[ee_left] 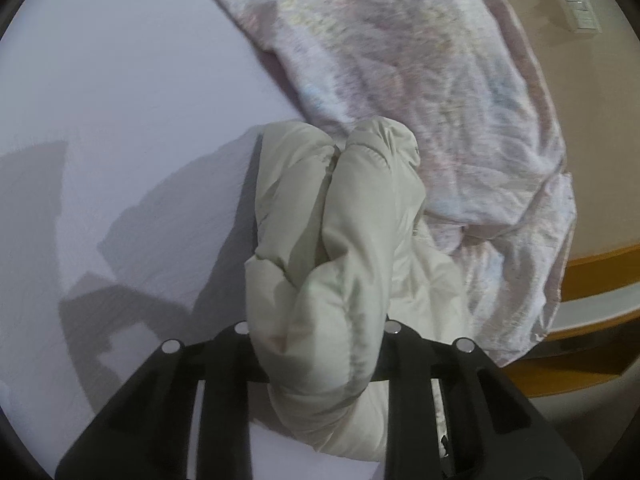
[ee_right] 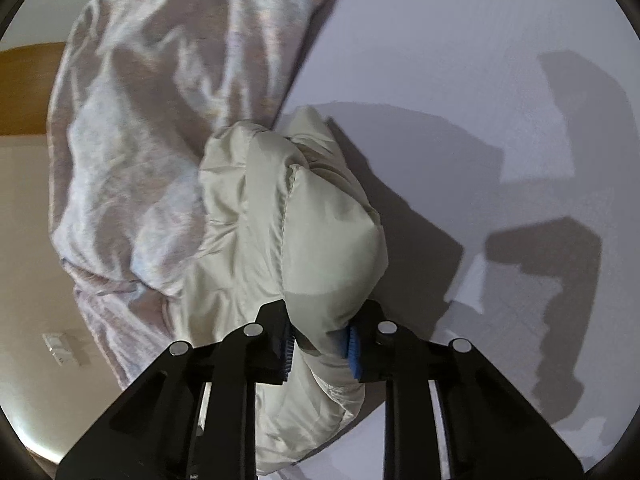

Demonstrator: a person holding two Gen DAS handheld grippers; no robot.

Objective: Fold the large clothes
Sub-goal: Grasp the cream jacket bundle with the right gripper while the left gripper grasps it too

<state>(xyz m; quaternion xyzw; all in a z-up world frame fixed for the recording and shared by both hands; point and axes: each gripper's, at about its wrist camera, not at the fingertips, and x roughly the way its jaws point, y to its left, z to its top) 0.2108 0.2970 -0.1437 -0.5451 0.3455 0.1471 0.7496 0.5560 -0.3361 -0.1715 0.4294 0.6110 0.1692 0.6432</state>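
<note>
Right wrist: fingers [ee_right: 320,344] clamp puffy jacket [ee_right: 288,216].

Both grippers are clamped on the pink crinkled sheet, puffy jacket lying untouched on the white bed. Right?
Swapped. Both wrist views show the left gripper and right gripper clamped on the pale green puffy jacket. The pink crinkled sheet lies beyond it, ungripped, on the white bed.

a smooth pale lavender bench top [ee_left: 120,120] carries hard-edged shadows. beyond its edge, a beige wall [ee_left: 600,100] with white switch plates [ee_left: 578,2] and an orange-brown wooden ledge [ee_left: 600,272].
</note>
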